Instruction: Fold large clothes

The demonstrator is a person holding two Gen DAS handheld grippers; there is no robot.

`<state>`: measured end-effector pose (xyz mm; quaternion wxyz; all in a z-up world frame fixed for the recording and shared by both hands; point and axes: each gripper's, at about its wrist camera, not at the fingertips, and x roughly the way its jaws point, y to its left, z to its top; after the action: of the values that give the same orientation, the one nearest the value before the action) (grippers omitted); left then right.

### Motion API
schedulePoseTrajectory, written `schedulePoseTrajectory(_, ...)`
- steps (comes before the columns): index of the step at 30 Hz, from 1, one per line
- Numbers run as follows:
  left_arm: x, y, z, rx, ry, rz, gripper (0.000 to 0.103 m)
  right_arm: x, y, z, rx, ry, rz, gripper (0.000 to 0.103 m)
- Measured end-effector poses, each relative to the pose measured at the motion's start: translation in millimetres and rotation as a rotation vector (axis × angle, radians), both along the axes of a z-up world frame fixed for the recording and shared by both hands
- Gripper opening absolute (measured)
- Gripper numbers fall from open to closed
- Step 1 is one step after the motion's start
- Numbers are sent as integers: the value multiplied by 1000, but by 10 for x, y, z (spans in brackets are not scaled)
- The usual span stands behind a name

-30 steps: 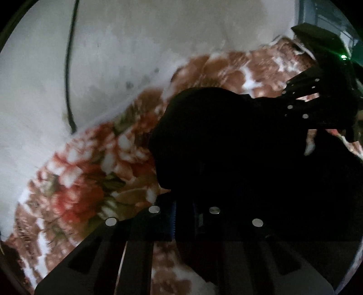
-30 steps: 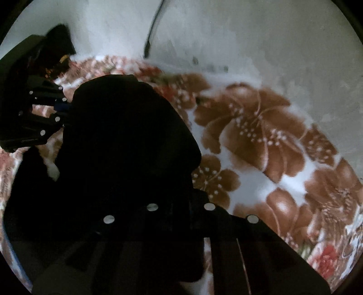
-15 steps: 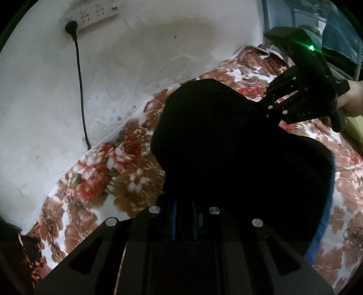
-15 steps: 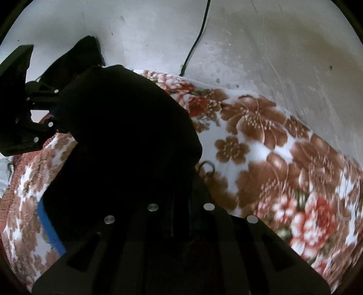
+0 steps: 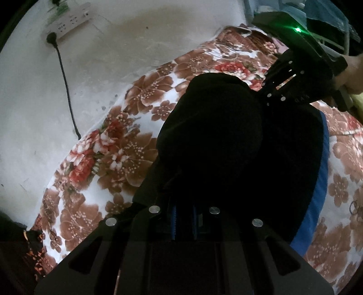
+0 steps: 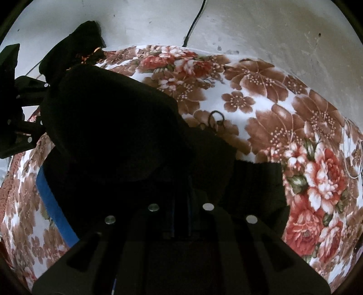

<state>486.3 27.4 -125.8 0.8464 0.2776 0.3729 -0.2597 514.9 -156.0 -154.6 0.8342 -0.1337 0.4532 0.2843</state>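
A: Both grippers are pinching the black garment (image 5: pixel 226 140), lifted over the bed. Left gripper (image 5: pixel 183 213) jaws pressed on a fold; right gripper (image 6: pixel 180 217) the same.

B: Risk?

A: The bunched cloth may slip or fold crooked if one side sags.

B: Surroundings?

A: A floral blanket (image 6: pixel 295 140), a stained white wall (image 5: pixel 113 68) on the far side, a power strip (image 5: pixel 70 21) with its cord.

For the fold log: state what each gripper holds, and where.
Both the left gripper and right gripper are shut on the black garment, apparently at its edge; exact spot hidden.
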Motion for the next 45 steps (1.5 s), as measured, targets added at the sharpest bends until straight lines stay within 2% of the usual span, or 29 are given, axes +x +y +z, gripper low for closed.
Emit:
schedulePoseTrajectory(6,67,-6,25,24,-8,-17,9,119,39,148,1,-24,1,7)
schedulePoseTrajectory(12,-99,-29,-227,30,-2,-28,9,-128,35,-175,-32,1,21,7)
schedulePoseTrajectory(16,-460,-196,-595,200,-130,-110,10,-280,-21,-431,-20,28,-11,7)
schedulePoseTrajectory(19,-698,-270,-853,290,-191,-142,18,-374,-96,-522,-2,38,-49,13)
schedulePoseTrajectory(20,-764,-276,-922,300,-195,-145,27,-427,-133,-544,5,38,-63,14)
schedulePoseTrajectory(21,-802,-277,-962,305,-191,-149,47,-477,-165,-556,11,36,-75,22)
schedulePoseTrajectory(22,-865,-273,-1010,308,-188,-155,59,-508,-193,-561,17,41,-82,33)
schedulePoseTrajectory(23,-939,-261,-1039,310,-200,-151,78,-570,-239,-557,32,49,-90,40)
schedulePoseTrajectory(25,-1091,-216,-1073,298,-208,-124,83,-693,-337,-522,40,51,-140,76)
schedulePoseTrajectory(27,-1217,-137,-1037,284,-187,-89,88,-812,-455,-456,54,47,-205,82)
schedulePoseTrajectory(29,-1376,-24,-869,227,-149,-37,89,-887,-561,-338,70,50,-263,87)
schedulePoseTrajectory(31,-1416,98,-565,122,-129,43,94,-909,-600,-92,81,2,-317,98)
schedulePoseTrajectory(33,-1337,183,-287,22,-135,117,98,-808,-523,139,79,-45,-336,98)
schedulePoseTrajectory(36,-842,341,172,-230,-112,311,98,-469,-256,385,48,-95,-353,98)
schedulePoseTrajectory(38,-560,359,243,-358,-93,391,98,-194,-54,406,19,-110,-402,98)
schedulePoseTrajectory(39,-395,298,185,-377,-74,418,98,-125,-19,377,18,-109,-417,98)
schedulePoseTrajectory(41,-238,120,-2,-349,-58,425,98,20,95,189,-26,-97,-452,98)
schedulePoseTrajectory(42,-183,-13,-205,-304,-43,415,97,48,139,54,-50,-79,-458,98)
schedulePoseTrajectory(45,-216,-197,-602,-237,-28,365,97,-22,196,-306,-104,-42,-462,98)
